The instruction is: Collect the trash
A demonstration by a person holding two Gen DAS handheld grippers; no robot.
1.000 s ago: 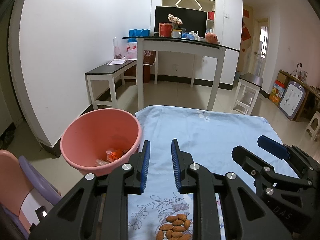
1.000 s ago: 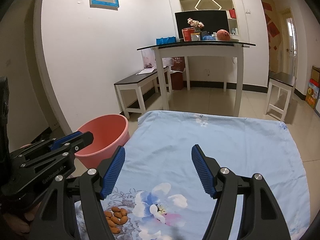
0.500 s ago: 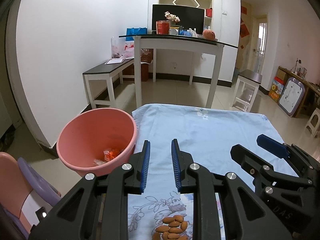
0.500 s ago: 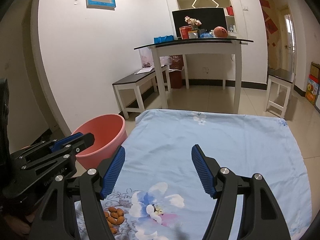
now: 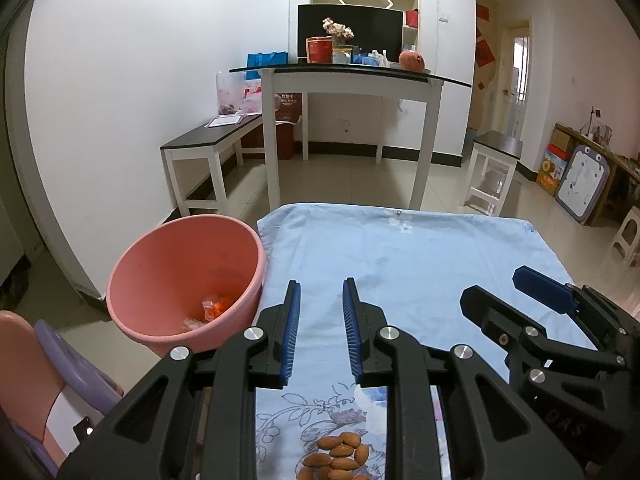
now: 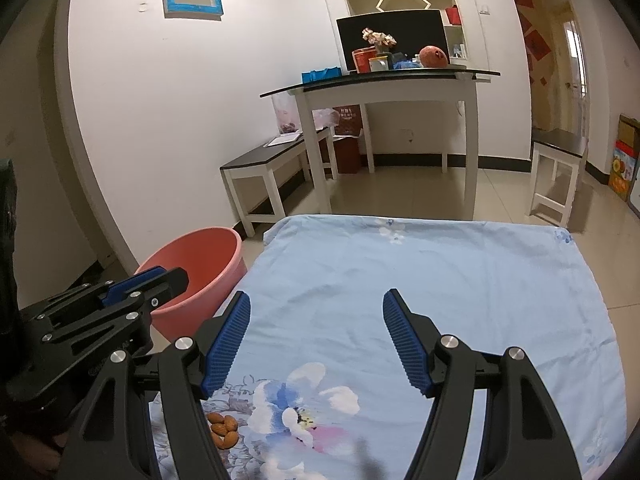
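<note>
A pink bucket stands on the floor at the left edge of a table covered in a light blue floral cloth; it also shows in the right wrist view. Orange and clear wrappers lie in its bottom. A small pile of almonds lies on the cloth near me, also in the right wrist view. My left gripper is open a narrow gap and empty, beside the bucket's rim. My right gripper is wide open and empty above the cloth.
A pink and purple chair stands at the near left. Across the tiled floor are a tall white table with clutter, a low bench along the wall and a white stool.
Both views have shifted slightly, the bucket and table sitting a little lower and nearer in frame. Both grippers keep the same opening and stay empty.
</note>
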